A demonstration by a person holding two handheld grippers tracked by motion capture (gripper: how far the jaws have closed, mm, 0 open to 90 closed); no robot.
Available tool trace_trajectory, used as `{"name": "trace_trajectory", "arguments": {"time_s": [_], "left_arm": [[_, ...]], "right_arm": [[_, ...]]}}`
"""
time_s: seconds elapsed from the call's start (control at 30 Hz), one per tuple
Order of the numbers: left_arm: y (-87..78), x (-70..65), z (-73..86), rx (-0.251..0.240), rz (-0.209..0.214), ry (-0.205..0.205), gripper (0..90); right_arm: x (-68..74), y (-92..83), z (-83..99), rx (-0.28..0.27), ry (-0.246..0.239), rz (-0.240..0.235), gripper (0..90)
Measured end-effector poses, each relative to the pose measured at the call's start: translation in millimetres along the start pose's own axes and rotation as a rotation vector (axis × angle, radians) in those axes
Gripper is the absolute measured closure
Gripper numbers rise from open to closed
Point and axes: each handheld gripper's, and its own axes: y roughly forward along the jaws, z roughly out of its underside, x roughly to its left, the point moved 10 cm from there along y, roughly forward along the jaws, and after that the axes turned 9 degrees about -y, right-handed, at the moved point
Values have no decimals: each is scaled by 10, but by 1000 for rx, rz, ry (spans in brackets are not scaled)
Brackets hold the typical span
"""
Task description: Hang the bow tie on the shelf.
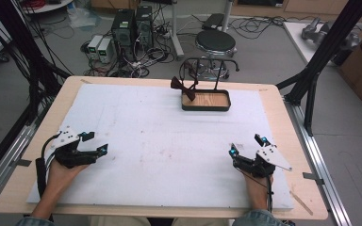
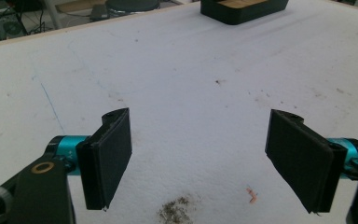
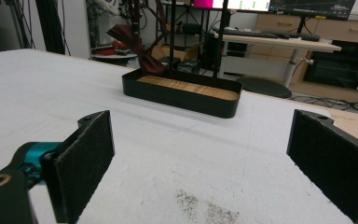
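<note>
While both jaws gape, left gripper point(image 1: 94, 142), right gripper point(image 1: 247, 145) rest on white foam mat point(image 1: 160, 141).

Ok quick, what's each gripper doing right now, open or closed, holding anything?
Left gripper: open, jaws wide apart, holding nothing.
Right gripper: open, jaws wide apart, holding nothing.

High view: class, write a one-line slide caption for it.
Two open tools, left and right, rest on a white mat; a bow tie hangs over a tray.

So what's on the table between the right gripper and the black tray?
Nothing but bare white mat between the right gripper and the black tray, seen in the high view.
</note>
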Motion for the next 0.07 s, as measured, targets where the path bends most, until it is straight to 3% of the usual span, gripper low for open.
{"name": "trace_trajectory", "arguments": {"time_s": [0.07], "left_arm": [[11, 10, 19, 8, -5, 0, 232]], "right_arm": [[0, 0, 0, 0, 0, 0, 65]]}}
